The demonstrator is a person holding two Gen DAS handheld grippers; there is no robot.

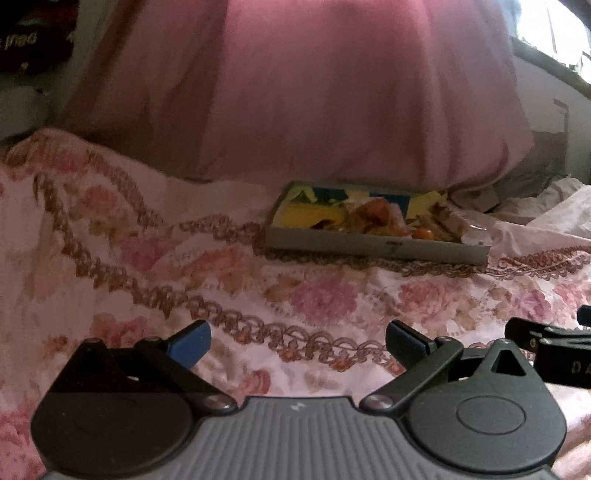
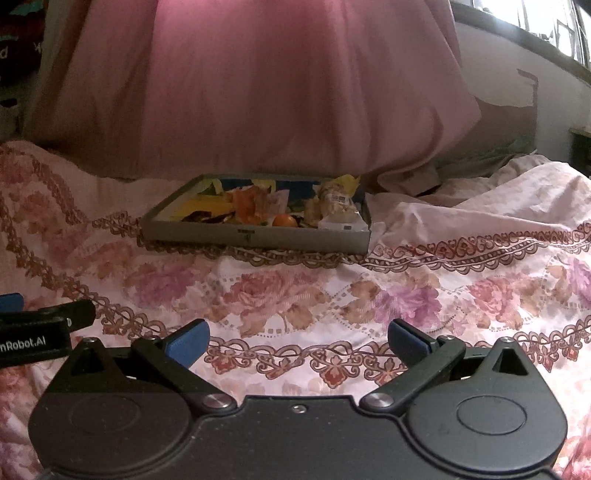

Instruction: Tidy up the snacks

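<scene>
A shallow grey cardboard tray (image 1: 373, 248) (image 2: 255, 236) lies on the flowered bedspread ahead of both grippers. Several snacks fill it: yellow and orange wrappers (image 2: 247, 205), a small orange fruit (image 2: 284, 220) near its front wall, and clear packets of pastries (image 2: 334, 201) at its right end. My left gripper (image 1: 298, 345) hovers open over the bedspread, well short of the tray, nothing between its blue pads. My right gripper (image 2: 298, 343) is likewise open and empty, nearer the tray's front. Each gripper's edge shows in the other's view.
A large pink pillow (image 2: 258, 92) leans behind the tray. Crumpled white fabric (image 2: 480, 192) bunches to the tray's right. A window (image 2: 535, 26) and grey wall are at the far right. The flowered bedspread (image 2: 295, 291) spreads between grippers and tray.
</scene>
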